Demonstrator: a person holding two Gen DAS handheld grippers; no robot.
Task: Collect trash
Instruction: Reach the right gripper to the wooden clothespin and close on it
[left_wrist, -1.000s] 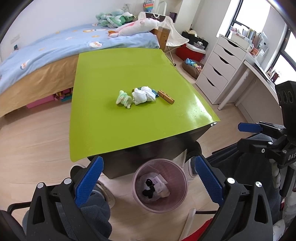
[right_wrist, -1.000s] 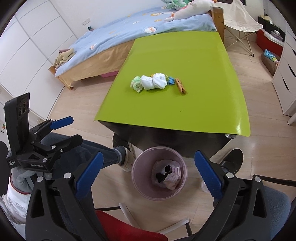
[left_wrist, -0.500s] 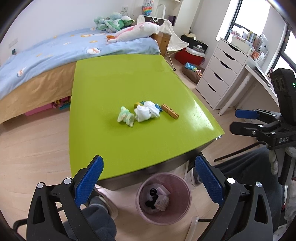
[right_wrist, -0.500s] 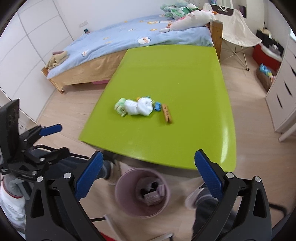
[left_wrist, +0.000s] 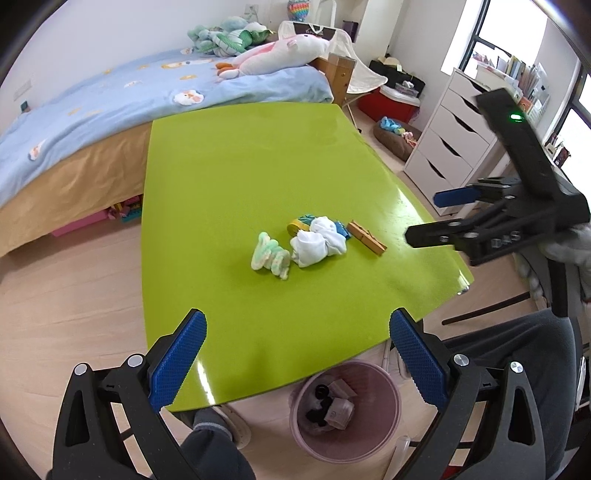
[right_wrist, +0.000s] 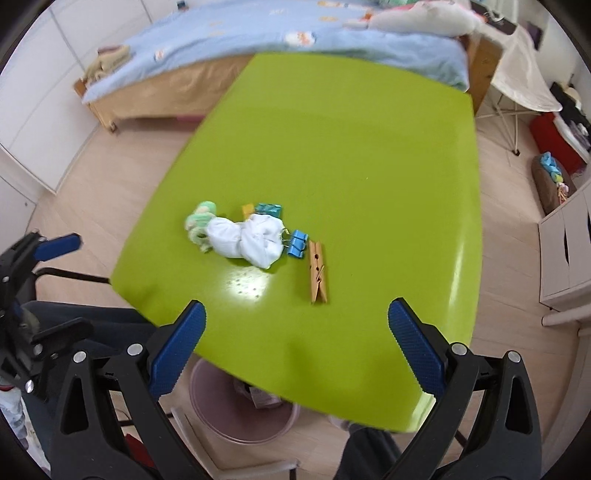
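On the lime green table (left_wrist: 240, 177) (right_wrist: 351, 147) lies a small heap: a green-and-white wad (left_wrist: 269, 255) (right_wrist: 197, 224), a crumpled white wad (left_wrist: 318, 240) (right_wrist: 251, 240), blue binder clips (right_wrist: 297, 243), a teal packet (right_wrist: 269, 209) and a wooden clothespin (left_wrist: 366, 237) (right_wrist: 318, 271). A pink bin (left_wrist: 345, 404) (right_wrist: 236, 410) holding trash stands on the floor under the near table edge. My left gripper (left_wrist: 297, 360) is open above the near edge. My right gripper (right_wrist: 295, 350) (left_wrist: 439, 218) is open too, just short of the clothespin. Both hold nothing.
A bed (left_wrist: 92, 110) with a blue cover and plush toys runs behind the table. A white drawer unit (left_wrist: 450, 140) stands at the right, with a red box (left_wrist: 388, 103) and a folding chair (left_wrist: 354, 79) beyond. The person's legs (left_wrist: 517, 362) are by the bin.
Both grippers have risen from over the bin and moved forward over the table edge, nearer the heap. Both stayed open and hold nothing.
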